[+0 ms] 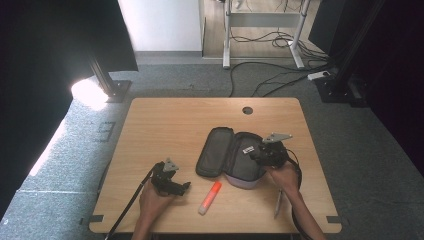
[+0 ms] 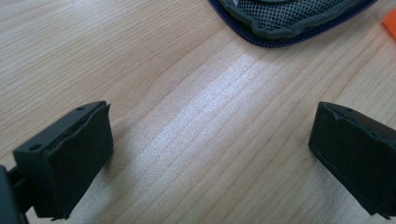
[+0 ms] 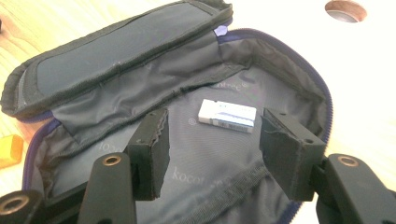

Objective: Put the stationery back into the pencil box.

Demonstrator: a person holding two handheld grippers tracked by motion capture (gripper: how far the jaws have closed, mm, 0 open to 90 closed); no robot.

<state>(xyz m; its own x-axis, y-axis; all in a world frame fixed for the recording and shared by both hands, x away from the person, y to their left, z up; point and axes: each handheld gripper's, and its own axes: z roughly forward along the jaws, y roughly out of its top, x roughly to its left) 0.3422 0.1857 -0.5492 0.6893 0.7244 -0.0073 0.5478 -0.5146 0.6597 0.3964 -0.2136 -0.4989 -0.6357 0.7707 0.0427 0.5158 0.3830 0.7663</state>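
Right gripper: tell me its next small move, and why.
Probably withdraw the right gripper up and out of the open pencil case. Its tongs stand open and hold nothing, while the white eraser already lies on the lining just beyond them. The orange marker lies on the table, likely next.

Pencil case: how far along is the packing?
Done: the pencil case lies unzipped with an eraser inside. In hand: nothing; the right gripper hovers open over the eraser, the left gripper open above bare table. Probably left: the orange marker beside the case.
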